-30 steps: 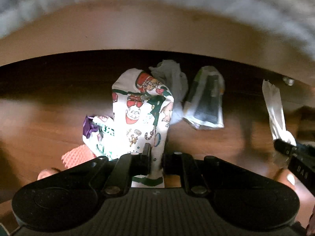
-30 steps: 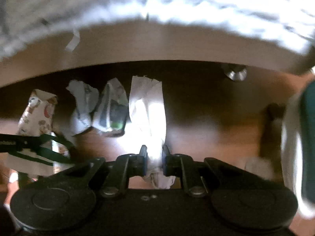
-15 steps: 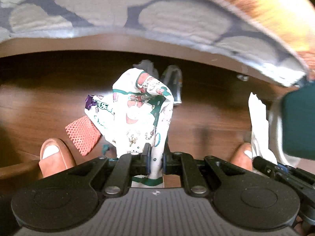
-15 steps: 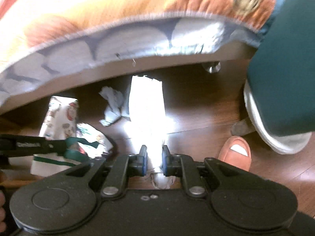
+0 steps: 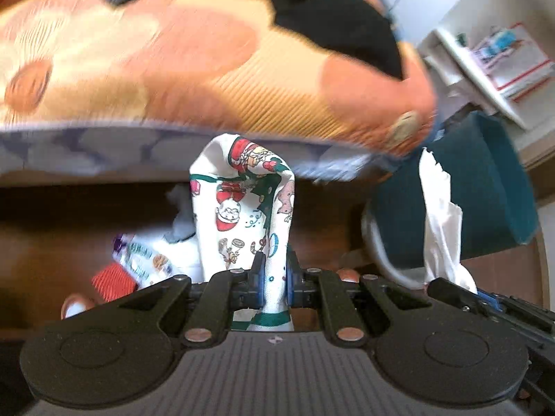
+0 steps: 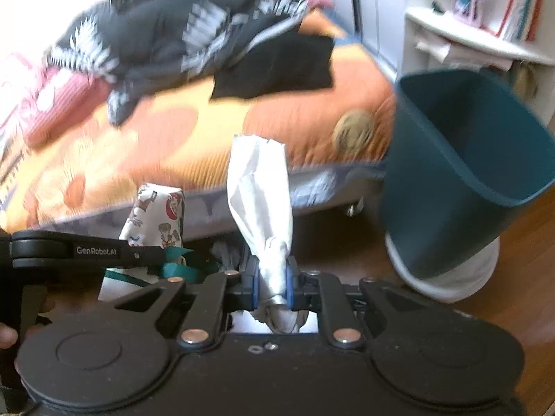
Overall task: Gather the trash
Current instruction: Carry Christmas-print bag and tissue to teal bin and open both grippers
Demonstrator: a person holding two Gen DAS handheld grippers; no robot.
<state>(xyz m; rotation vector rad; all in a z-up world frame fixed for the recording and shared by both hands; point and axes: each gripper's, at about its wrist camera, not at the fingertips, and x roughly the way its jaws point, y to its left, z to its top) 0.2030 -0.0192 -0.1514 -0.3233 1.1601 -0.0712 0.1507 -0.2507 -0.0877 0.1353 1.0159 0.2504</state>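
Wood floor (image 6: 520, 260) beside orange bed (image 6: 208, 131), white shelf (image 6: 478, 38), one teal bin (image 6: 451, 180), left gripper (image 5: 274, 277) clamping printed napkin (image 5: 242, 215), right gripper (image 6: 272, 282) clamping white tissue (image 6: 260, 187)

Wooden floor (image 5: 52, 249) (wrappers (image 5: 145, 256), bin (image 6: 447, 187))

Both wrist views ride close behind their own fingers, tilted down toward the floor (image 5: 41, 253) at the bed's (image 5: 173, 69) edge. Shared by both: the bed and the teal bin (image 6: 461, 173), at right in each.
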